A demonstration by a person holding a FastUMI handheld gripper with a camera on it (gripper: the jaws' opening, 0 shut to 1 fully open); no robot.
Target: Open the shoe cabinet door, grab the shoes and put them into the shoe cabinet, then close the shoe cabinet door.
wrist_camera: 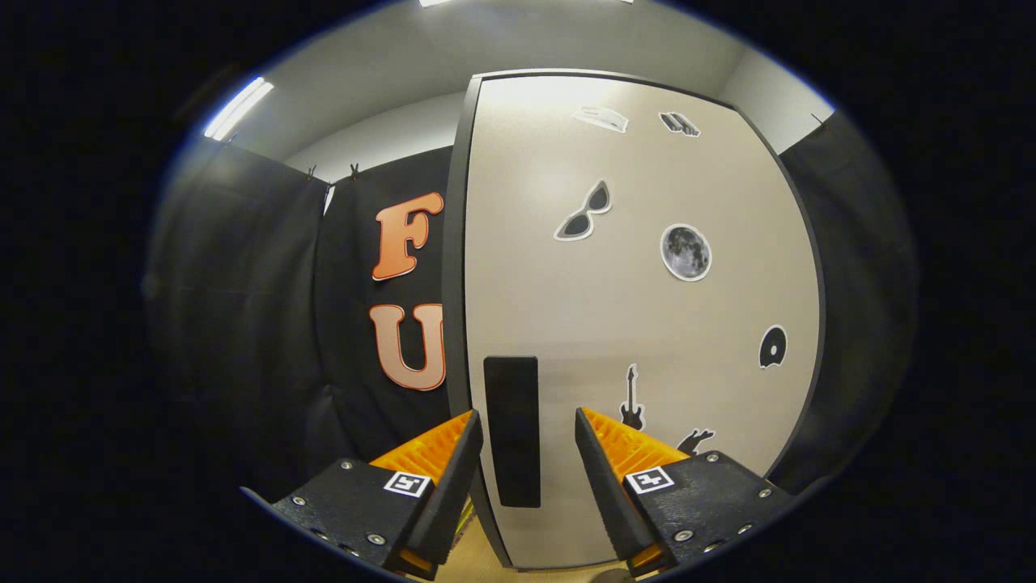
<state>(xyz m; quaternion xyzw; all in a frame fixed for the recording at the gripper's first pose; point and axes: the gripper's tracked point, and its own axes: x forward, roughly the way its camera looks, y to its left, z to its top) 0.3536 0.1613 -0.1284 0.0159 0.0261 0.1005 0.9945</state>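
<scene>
The shoe cabinet door (647,308) is a tall beige panel with a dark rim, and it stands close in front of me. Several black stickers dot its face, among them sunglasses, a moon and a guitar. A black upright handle (511,429) sits low on the door near its left edge (455,283). My gripper (526,413) is open, and the handle stands between its two fingers. The left finger lies just outside the door's left edge and the right finger is over the door face. I cannot tell whether either finger touches the handle. No shoes are in sight.
Black cloth booth walls hang to the left of the door (243,308) and to its right (858,308). A strip of pale wooden floor (479,559) shows below the door's left corner. Ceiling lights (237,108) glow overhead.
</scene>
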